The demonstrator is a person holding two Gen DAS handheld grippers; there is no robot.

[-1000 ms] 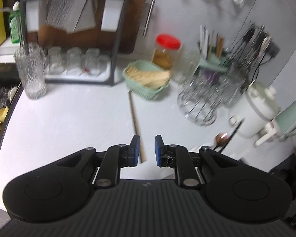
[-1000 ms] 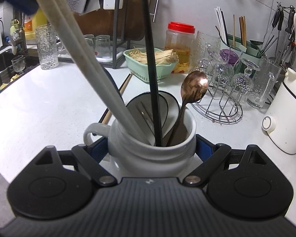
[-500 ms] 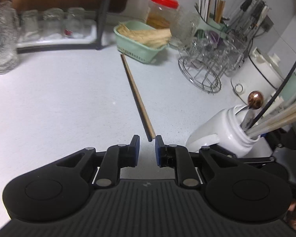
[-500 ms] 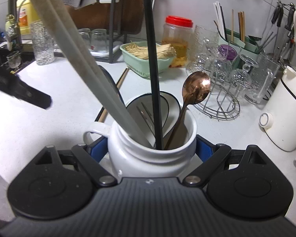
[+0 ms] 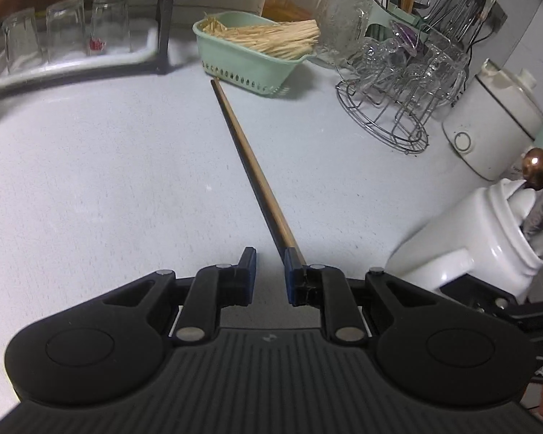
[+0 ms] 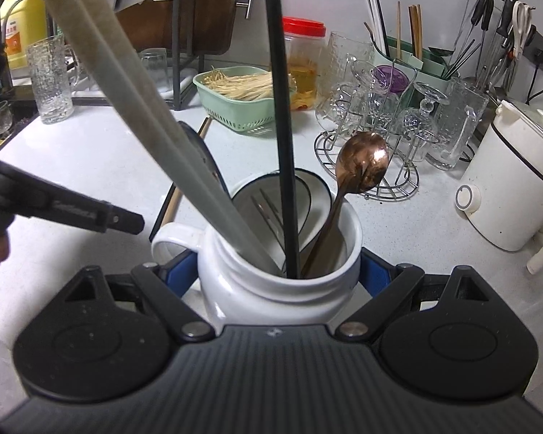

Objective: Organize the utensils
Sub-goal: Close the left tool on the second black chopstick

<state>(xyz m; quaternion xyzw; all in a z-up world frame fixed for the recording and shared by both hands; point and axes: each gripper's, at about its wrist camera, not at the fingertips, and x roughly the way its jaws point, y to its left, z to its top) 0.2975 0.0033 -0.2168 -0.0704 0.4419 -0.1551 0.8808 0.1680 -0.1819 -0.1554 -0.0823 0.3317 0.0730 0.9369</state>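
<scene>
left wrist: chopstick point(image 5: 257, 177) on countertop point(image 5: 90, 166)

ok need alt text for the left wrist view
The open left gripper hovers low over a white counter, its right finger at the near end of a wooden chopstick. A white utensil jar stands at right.

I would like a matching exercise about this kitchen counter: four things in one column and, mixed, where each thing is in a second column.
Things:
1. wooden chopstick
2. copper spoon
3. white jug
4. dry noodles

Places:
A. in the green basket
B. between the fingers of the right hand-held gripper
C. flat on the counter
D. standing in the jug

Pairs: 1-C, 2-D, 3-B, 4-A
</scene>
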